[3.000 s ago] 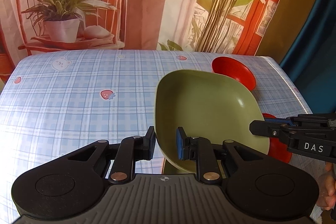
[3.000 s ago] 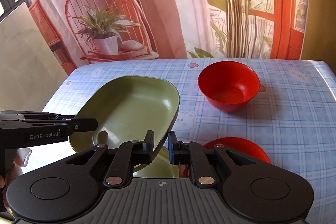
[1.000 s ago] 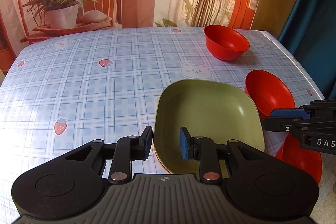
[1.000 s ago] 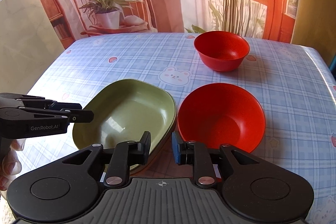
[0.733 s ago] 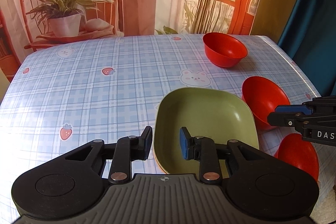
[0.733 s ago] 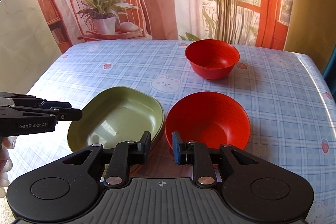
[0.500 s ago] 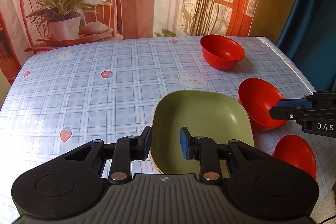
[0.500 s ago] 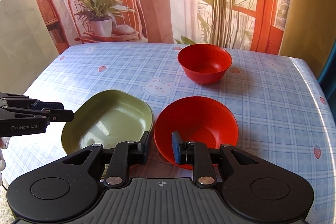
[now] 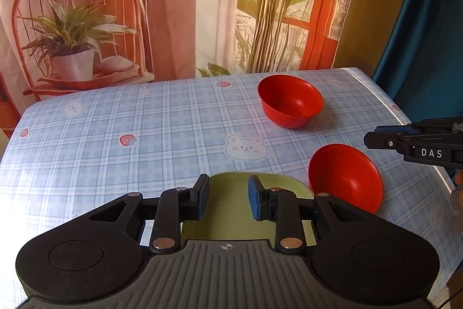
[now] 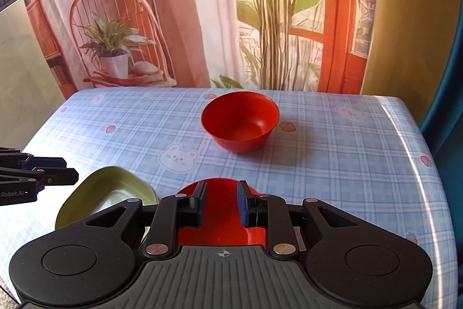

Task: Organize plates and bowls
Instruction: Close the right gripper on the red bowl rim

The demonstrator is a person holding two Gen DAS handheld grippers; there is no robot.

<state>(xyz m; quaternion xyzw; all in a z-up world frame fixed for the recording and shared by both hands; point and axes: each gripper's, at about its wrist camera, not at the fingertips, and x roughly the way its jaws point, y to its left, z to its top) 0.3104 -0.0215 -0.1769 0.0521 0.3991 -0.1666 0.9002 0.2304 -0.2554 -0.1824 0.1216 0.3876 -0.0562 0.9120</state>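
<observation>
A green square plate (image 9: 228,217) lies on the table near its front edge, below my left gripper (image 9: 227,199), which is open and empty above it. The plate also shows in the right wrist view (image 10: 101,193). A red bowl (image 9: 345,178) sits to the plate's right; in the right wrist view it (image 10: 220,219) lies under my right gripper (image 10: 221,204), which is open and empty. A second red bowl (image 9: 290,100) stands farther back on the table and shows in the right wrist view (image 10: 240,120).
The table (image 9: 144,135) has a blue checked cloth with bear and strawberry prints. A printed backdrop (image 9: 173,5) hangs behind it. The table's right edge (image 10: 428,164) drops off beside a blue curtain.
Both grippers have pulled back and risen away from the green plate and the near red bowl. The plate, held tilted 3 s ago, lies flat on the table.
</observation>
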